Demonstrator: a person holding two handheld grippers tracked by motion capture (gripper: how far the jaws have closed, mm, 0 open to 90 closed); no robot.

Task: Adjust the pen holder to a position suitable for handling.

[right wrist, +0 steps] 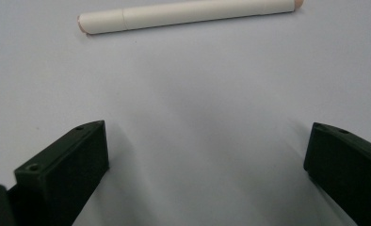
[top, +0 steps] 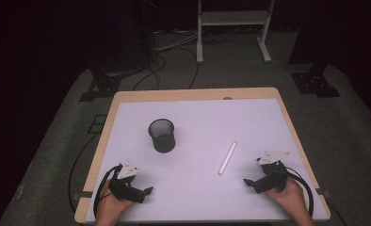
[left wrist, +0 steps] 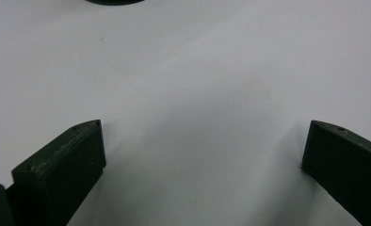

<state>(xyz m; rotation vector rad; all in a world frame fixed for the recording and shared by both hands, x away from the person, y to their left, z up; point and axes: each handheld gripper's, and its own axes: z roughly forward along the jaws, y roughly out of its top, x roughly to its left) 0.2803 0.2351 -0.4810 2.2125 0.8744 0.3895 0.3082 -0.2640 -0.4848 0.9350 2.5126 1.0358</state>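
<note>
Left gripper (top: 148,190) and right gripper (top: 246,181): jaws spread wide, nothing between, resting near edge of tabletop (top: 197,188). One white marker (top: 227,157), one black mesh cup (top: 162,135).

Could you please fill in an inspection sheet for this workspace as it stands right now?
Surface: white table, wooden edge.
Job's things: pale marker lying flat; black mesh cup upright, apart from it.
Clutter: nothing seen.
Grippers: left hand-held gripper open, nothing between its jaws; right hand-held gripper open, short of the marker.
Cables: one loops from each gripper; more run on the floor.
Surroundings: dark room, white stand behind.
</note>
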